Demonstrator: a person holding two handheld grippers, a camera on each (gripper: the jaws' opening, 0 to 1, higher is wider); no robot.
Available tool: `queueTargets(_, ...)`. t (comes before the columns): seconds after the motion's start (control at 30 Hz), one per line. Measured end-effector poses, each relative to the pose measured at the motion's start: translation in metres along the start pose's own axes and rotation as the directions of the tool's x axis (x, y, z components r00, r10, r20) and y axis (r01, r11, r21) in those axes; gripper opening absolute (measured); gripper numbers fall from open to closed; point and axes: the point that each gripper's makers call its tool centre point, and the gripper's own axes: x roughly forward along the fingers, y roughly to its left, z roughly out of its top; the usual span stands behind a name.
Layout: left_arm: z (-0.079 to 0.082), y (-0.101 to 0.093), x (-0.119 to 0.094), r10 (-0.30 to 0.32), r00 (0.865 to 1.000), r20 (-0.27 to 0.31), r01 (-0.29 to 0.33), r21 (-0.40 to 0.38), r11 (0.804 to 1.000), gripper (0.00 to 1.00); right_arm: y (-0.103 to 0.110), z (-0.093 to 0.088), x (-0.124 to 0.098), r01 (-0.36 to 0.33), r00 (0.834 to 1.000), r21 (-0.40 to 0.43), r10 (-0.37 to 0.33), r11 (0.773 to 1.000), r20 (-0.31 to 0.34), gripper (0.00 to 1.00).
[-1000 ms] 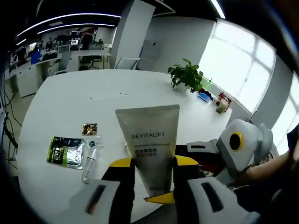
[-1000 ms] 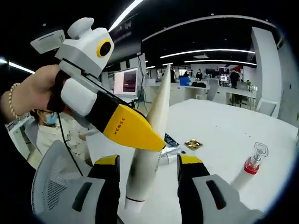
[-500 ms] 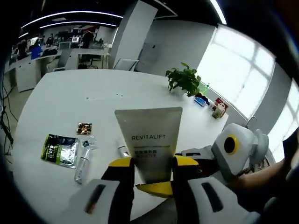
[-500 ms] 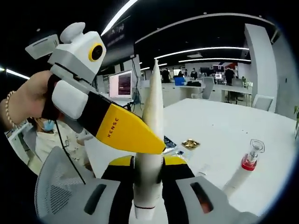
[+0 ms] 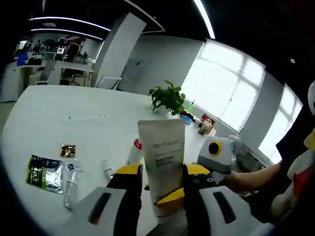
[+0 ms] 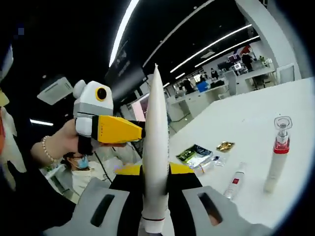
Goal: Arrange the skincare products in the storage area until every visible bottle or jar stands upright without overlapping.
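Pinching the white REVITALIFT tube [image 5: 163, 169] upright between both tools: right gripper [image 6: 155, 169] jaws pressing its lower body edge-on, left gripper [image 5: 160, 172] jaws flanking its flat face, contact not clear. Coming in at nine o'clock in the right gripper view, the left tool's yellow jaw touching the tube. Resting on the white table [image 6: 256, 113]: a clear-capped bottle [image 6: 276, 152] standing at three o'clock, a small tube [image 6: 234, 180] lying beside it, a green sachet [image 5: 44, 172] at eight o'clock in the left gripper view.

White round table [image 5: 59, 105]; potted green plant [image 5: 168, 98] near its far edge, by the window [image 5: 229, 91]; green-black foil packet [image 5: 44, 172] and small gold packet [image 5: 67, 150] flat on the tabletop, near each other; desks with monitors [image 6: 140, 105] behind.
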Motion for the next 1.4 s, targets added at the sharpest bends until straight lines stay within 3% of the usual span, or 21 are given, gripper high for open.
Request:
queueTargets(0.13, 0.013, -0.019, -0.002, -0.119, 0.992, 0.035, 0.118, 0.041, 0.992, 0.3, 0.019, 0.013, -0.007, -0.14, 0.989, 0.042, 0.138, 0.989, 0.058, 0.17)
queueTargets(0.27, 0.023, -0.037, -0.007, -0.236, 0.971, 0.034, 0.233, 0.088, 0.969, 0.25, 0.031, 0.025, -0.013, -0.23, 0.972, 0.048, 0.226, 0.972, 0.072, 0.17)
queueTargets(0.53, 0.03, -0.07, -0.004, -0.355, 0.934, -0.032, 0.356, 0.131, 0.925, 0.18, 0.054, 0.043, -0.019, -0.383, 0.923, 0.058, 0.379, 0.922, 0.072, 0.18)
queueTargets(0.83, 0.03, -0.07, 0.0, -0.364, 0.925, -0.106, 0.378, 0.194, 0.905, 0.18, 0.054, 0.045, -0.026, -0.431, 0.902, 0.063, 0.43, 0.9, 0.036, 0.18)
queueTargets(1.03, 0.019, -0.061, 0.009, -0.311, 0.93, -0.196, 0.356, 0.263, 0.897, 0.2, 0.047, 0.037, -0.027, -0.418, 0.908, 0.037, 0.419, 0.908, -0.026, 0.18)
queueTargets(1.13, 0.015, -0.054, 0.018, -0.285, 0.934, -0.215, 0.335, 0.253, 0.908, 0.18, 0.036, 0.029, -0.029, -0.377, 0.924, -0.023, 0.375, 0.926, -0.074, 0.18)
queueTargets(1.2, 0.006, -0.054, 0.022, -0.284, 0.927, -0.244, 0.343, 0.252, 0.905, 0.16, 0.027, 0.022, -0.031, -0.352, 0.934, -0.13, 0.339, 0.927, -0.114, 0.18)
queueTargets(1.27, 0.002, -0.053, 0.026, -0.269, 0.925, -0.267, 0.345, 0.297, 0.89, 0.16, 0.023, 0.014, -0.033, -0.343, 0.933, -0.115, 0.324, 0.932, -0.158, 0.18)
queueTargets(1.4, -0.011, -0.052, 0.036, -0.252, 0.909, -0.332, 0.362, 0.329, 0.872, 0.15, 0.012, 0.0, -0.034, -0.321, 0.933, -0.152, 0.285, 0.935, -0.219, 0.19)
